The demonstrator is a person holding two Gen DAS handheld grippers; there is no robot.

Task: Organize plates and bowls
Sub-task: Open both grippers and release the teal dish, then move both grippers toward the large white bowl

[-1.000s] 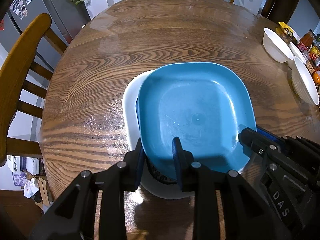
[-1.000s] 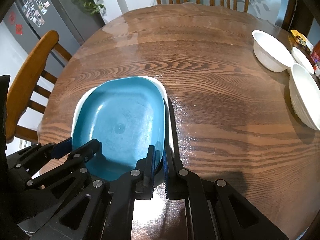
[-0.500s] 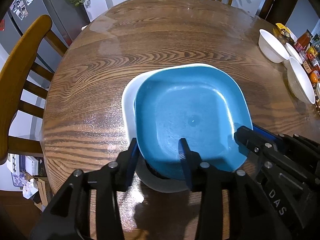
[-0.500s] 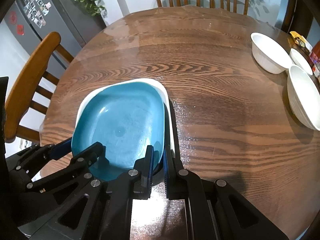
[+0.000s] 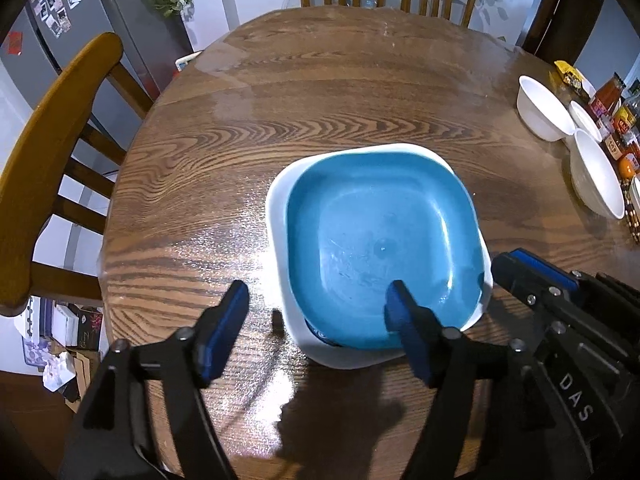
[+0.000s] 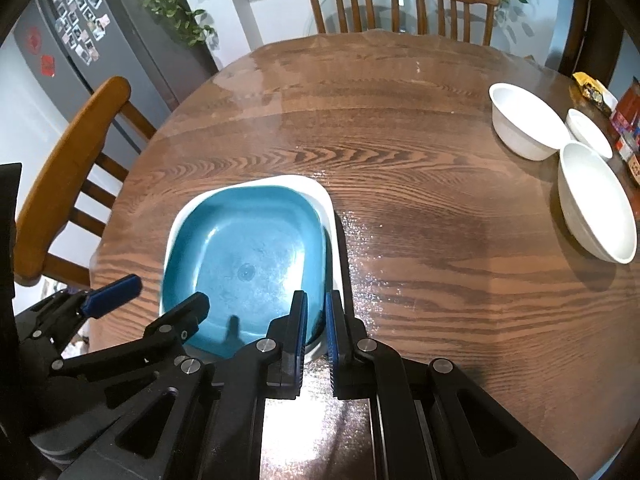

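A blue square plate (image 5: 380,248) lies nested in a white square plate (image 5: 276,216) on the round wooden table (image 5: 320,92). My left gripper (image 5: 316,320) is open, its fingers spread above the plates' near edge, holding nothing. My right gripper (image 6: 316,316) has its jaws nearly closed at the near right corner of the plates (image 6: 248,256); whether they pinch the rim is hidden. It also shows at the right in the left wrist view (image 5: 532,276). Three white bowls (image 6: 524,120) (image 6: 588,132) (image 6: 596,200) stand at the table's right side.
Wooden chairs stand at the left (image 5: 52,140) and far side (image 6: 396,4) of the table. Sauce bottles and packets (image 5: 616,120) crowd the right edge behind the bowls. A grey fridge (image 6: 80,40) and a plant stand beyond the left chair.
My left gripper has let go of the blue plate's near edge, opened wide and drawn back. The blue plate has settled squarely into the white plate. My right gripper stays at the plates' corner.
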